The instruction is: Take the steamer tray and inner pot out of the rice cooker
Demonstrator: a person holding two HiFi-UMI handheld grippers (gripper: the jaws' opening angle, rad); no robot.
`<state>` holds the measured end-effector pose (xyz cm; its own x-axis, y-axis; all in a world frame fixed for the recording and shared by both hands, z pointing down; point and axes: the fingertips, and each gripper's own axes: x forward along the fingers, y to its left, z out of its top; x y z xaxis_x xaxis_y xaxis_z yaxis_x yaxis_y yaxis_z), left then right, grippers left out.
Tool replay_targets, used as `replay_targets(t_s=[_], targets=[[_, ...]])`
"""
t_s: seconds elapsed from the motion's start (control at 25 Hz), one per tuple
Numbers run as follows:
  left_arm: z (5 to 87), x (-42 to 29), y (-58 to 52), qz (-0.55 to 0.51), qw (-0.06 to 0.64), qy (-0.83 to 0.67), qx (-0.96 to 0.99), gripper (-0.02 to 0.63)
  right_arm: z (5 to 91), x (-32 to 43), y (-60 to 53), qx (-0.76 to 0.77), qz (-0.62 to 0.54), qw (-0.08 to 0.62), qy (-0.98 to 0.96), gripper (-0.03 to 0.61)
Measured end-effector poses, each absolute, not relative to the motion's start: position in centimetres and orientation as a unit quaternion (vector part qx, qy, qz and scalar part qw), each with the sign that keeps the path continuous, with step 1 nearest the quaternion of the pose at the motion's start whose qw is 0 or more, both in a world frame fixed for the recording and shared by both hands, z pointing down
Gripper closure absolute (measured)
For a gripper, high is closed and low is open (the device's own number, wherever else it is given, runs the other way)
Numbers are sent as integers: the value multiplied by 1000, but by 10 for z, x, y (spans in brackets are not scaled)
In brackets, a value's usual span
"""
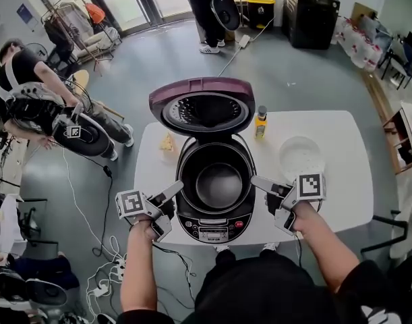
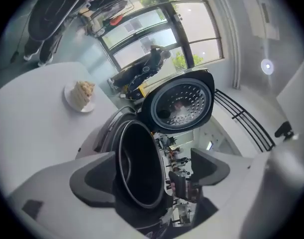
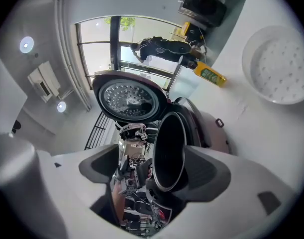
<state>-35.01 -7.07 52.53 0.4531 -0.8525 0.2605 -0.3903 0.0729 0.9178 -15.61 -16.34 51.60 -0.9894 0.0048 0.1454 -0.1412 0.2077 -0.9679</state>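
The rice cooker (image 1: 216,229) stands open in the middle of the white table, its lid (image 1: 204,106) tipped back. The dark inner pot (image 1: 218,184) sits inside it. The white perforated steamer tray (image 1: 301,155) lies on the table to the cooker's right. My left gripper (image 1: 172,208) is at the cooker's left side, open. In the left gripper view the pot (image 2: 139,168) shows between my left gripper's (image 2: 152,176) spread jaws, with nothing pressed. My right gripper (image 1: 266,200) is at the cooker's right side, open. The pot rim (image 3: 169,148) lies ahead of my right gripper's (image 3: 152,171) jaws.
A yellow bottle (image 1: 261,123) stands behind the cooker on the right, near the tray (image 3: 278,66). A small dish with food (image 1: 167,144) sits at the back left. People stand and sit on the floor beyond the table. Cables run along the floor at the left.
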Motion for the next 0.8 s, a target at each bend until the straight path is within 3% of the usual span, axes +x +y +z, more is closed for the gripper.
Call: replay_targets(t_s=[0.16,0.8], targets=[[533,-353,-66,-234,583,-456,631,172,531,-157,-158,58,640,68,-764,163],[532,-354,-70,-219,607,-410,644,189,542,-177,-154,69,675,39,-734,164]])
